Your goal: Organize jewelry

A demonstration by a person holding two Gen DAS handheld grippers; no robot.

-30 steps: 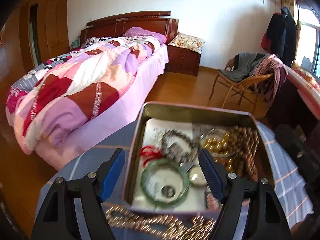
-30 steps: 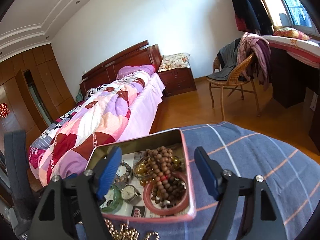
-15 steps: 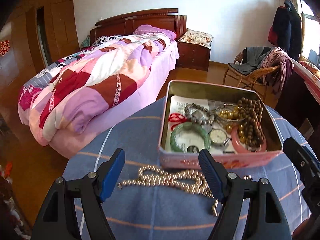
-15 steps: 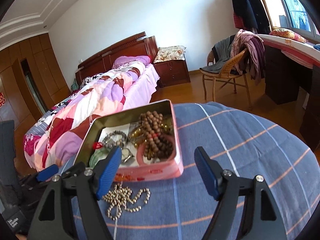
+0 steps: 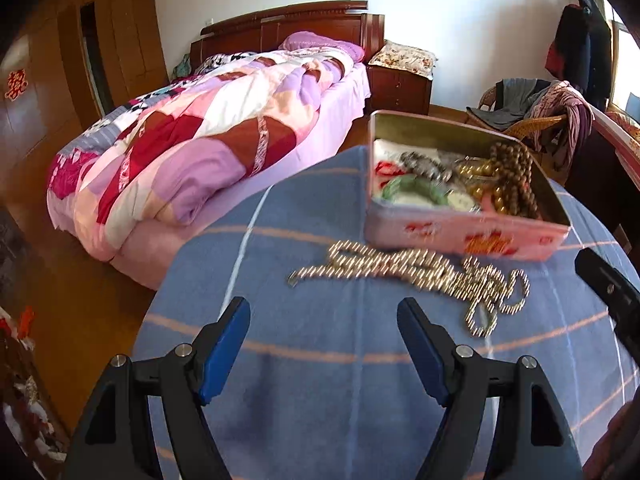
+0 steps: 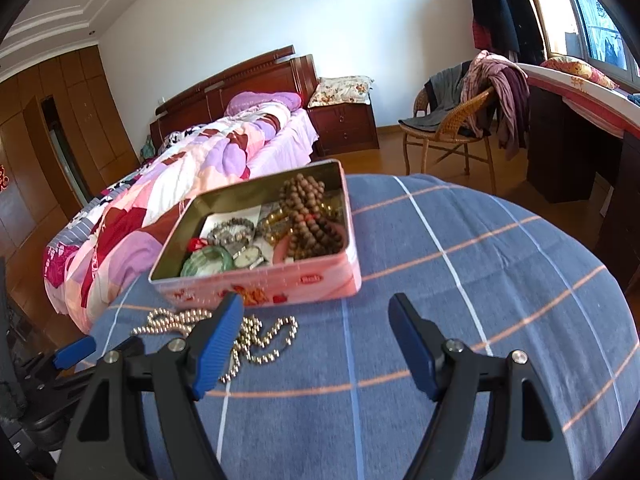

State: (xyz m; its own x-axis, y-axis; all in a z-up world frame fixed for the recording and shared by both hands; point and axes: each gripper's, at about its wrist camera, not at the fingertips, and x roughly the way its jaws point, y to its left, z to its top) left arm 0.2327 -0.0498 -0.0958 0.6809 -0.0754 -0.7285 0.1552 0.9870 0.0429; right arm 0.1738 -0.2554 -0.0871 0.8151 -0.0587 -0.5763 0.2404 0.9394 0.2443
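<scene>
A pink tin box (image 5: pixel 460 232) (image 6: pixel 280 280) stands open on the blue checked tablecloth (image 5: pixel 320 360) (image 6: pixel 460 280). Inside lie a green bangle (image 6: pixel 206 261), a watch (image 6: pixel 250 257), brown wooden beads (image 6: pixel 308 216) and amber beads (image 5: pixel 478 168). A golden bead necklace (image 5: pixel 408 272) (image 6: pixel 264 334) lies tangled on the cloth just in front of the tin. My left gripper (image 5: pixel 324 312) is open and empty, near side of the necklace. My right gripper (image 6: pixel 316 308) is also open and empty, its left finger covering part of the necklace.
A bed with a patchwork quilt (image 5: pixel 208 136) stands left of the table. Behind are a nightstand (image 6: pixel 344 124), a wicker chair with clothes (image 6: pixel 452 120) and a dark desk (image 6: pixel 572 148). The right gripper's finger (image 5: pixel 608 288) shows at the left view's right edge.
Both grippers have drawn back from over the tin towards the near side of the table. The necklace, earlier at the bottom edge, now lies ahead of the fingers. Jaws unchanged.
</scene>
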